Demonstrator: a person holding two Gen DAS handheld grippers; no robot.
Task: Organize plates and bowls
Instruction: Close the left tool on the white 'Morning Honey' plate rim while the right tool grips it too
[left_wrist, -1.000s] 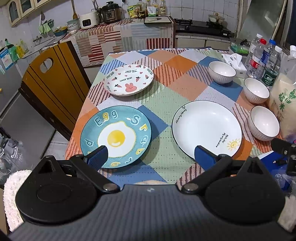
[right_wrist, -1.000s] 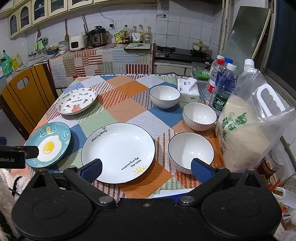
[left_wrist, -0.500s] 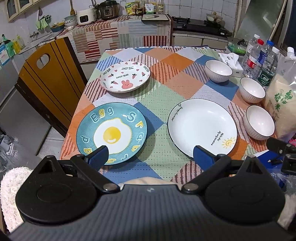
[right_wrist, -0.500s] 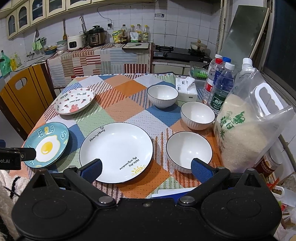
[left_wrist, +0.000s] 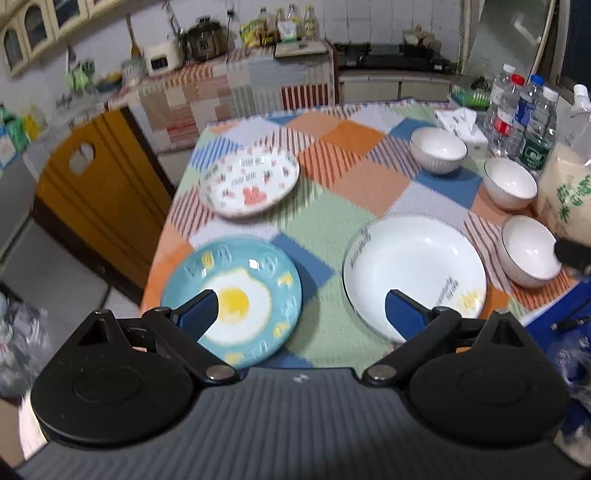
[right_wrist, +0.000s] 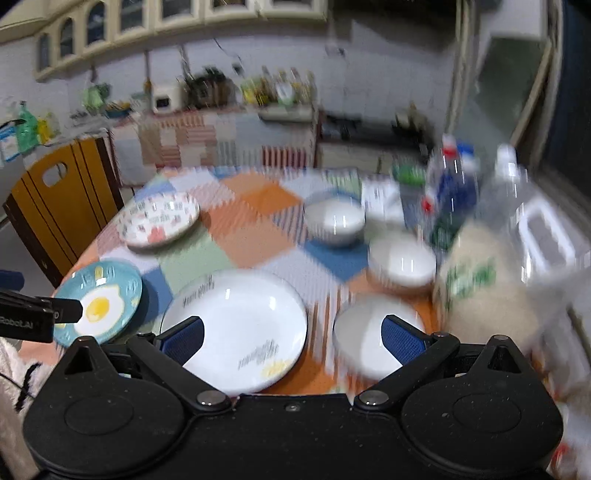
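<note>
On the checked tablecloth lie a blue egg plate (left_wrist: 255, 295), a large white plate (left_wrist: 413, 269) and a pink-patterned plate (left_wrist: 249, 184). Three white bowls (left_wrist: 437, 149) (left_wrist: 509, 182) (left_wrist: 530, 251) line the right side. My left gripper (left_wrist: 301, 312) hovers open above the near table edge, between the egg plate and the white plate. My right gripper (right_wrist: 291, 338) is open too, over the white plate (right_wrist: 240, 321) and the nearest bowl (right_wrist: 365, 336). Nothing is held. The right wrist view is blurred.
A bag of rice (left_wrist: 569, 192) and water bottles (left_wrist: 524, 114) stand at the right edge behind the bowls, with a tissue box (left_wrist: 460, 123). A wooden chair (left_wrist: 92, 188) stands left of the table. A kitchen counter (left_wrist: 240, 85) runs behind.
Both grippers have moved forward and lower toward the table, so the plates look closer. Both views now show motion blur. Both grippers stay open.
</note>
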